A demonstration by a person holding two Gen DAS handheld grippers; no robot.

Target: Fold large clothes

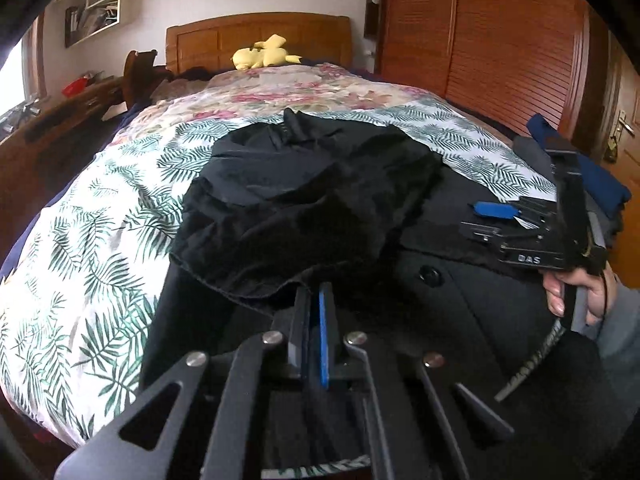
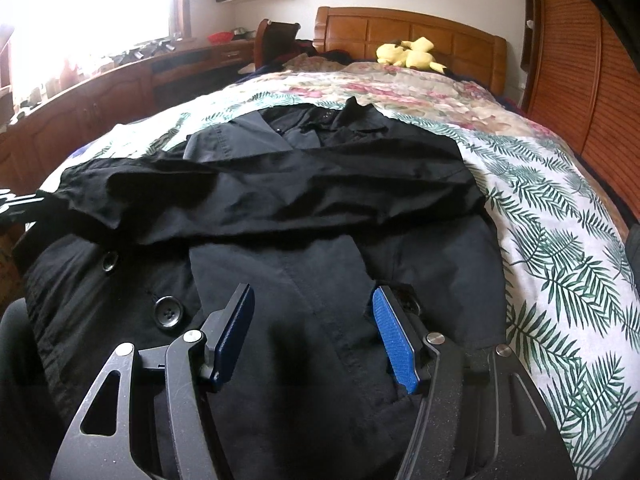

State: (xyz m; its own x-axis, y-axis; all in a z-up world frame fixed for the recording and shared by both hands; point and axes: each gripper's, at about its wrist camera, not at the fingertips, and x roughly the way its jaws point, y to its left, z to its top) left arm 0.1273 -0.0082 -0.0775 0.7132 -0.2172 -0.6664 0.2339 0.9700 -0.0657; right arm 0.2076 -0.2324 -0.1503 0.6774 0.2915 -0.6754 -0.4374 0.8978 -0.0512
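Black coat (image 2: pixel 304 216) lies spread across the bed's near end, a sleeve folded over its middle. Left gripper (image 1: pixel 314 300) is pressed together at the sleeve's edge; whether it pinches cloth is unclear. Right gripper (image 2: pixel 314 304) hovers spread over the coat's front. Leaf-print quilt (image 2: pixel 560 240) lies beneath.

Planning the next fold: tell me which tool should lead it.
Left, probably. The left tool is shut at the black coat's folded-over edge, apparently pinching it. The right tool is open above the coat front, gripping nothing.
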